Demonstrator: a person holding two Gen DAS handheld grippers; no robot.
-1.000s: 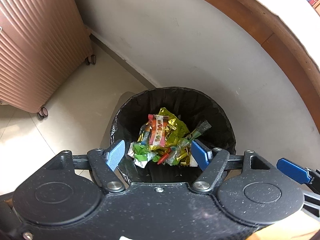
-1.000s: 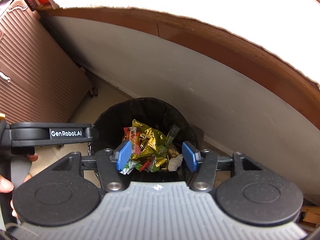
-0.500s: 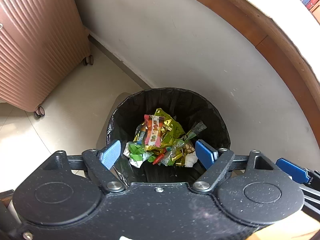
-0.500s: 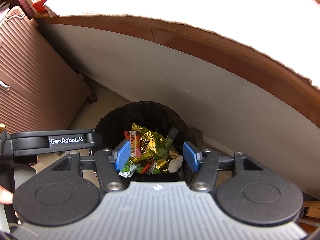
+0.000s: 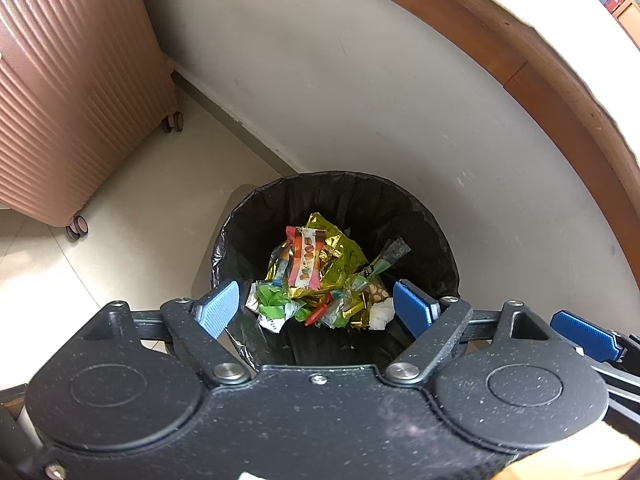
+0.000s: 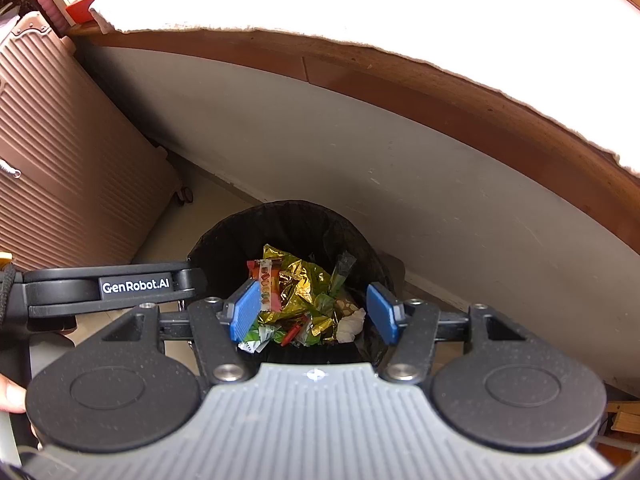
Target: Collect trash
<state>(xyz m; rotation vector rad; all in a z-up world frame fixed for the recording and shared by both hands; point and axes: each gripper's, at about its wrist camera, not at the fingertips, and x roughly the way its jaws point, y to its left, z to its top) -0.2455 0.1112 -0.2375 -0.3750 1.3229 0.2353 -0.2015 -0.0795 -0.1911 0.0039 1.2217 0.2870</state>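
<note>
A: Where does the left gripper (image 5: 316, 306) stand?

B: It hangs over the bin (image 5: 436, 232), pointing steeply down. Its jaws are opening, already wide, and nothing sits between the blue pads (image 5: 219, 309); the trash seen through the gap lies lower down, inside the bin.

A: And the right gripper (image 6: 314, 312)?

B: It too points down into the bin (image 6: 224, 240), jaws set fairly wide and holding nothing. From its camera the left gripper's black body (image 6: 108, 286), marked GenRobot.AI, reaches in just to its left, with a bit of a hand (image 6: 10, 394) showing at the lower left edge.

A: Where is the trash?

B: All of it in view lies in the bin, below and ahead of both pairs of fingers. A gold foil wrapper (image 5: 340, 250) is on top of the heap, with an orange and white snack wrapper (image 5: 306, 260) lying across it. Green wrappers (image 5: 276, 300) sit toward the left finger, a crumpled white tissue (image 5: 382, 312) lies close under the right finger, and a small red scrap (image 5: 318, 314) sits between them.

A: What surrounds the bin?

B: A black liner (image 5: 344, 200) covers its inside. Beyond the fingertips stands a pale wall (image 5: 360, 80), topped by a wooden edge (image 5: 520, 68). To the left of both grippers stands a ribbed pink suitcase (image 5: 68, 80) on wheels, on a light tiled floor (image 5: 140, 220).
</note>
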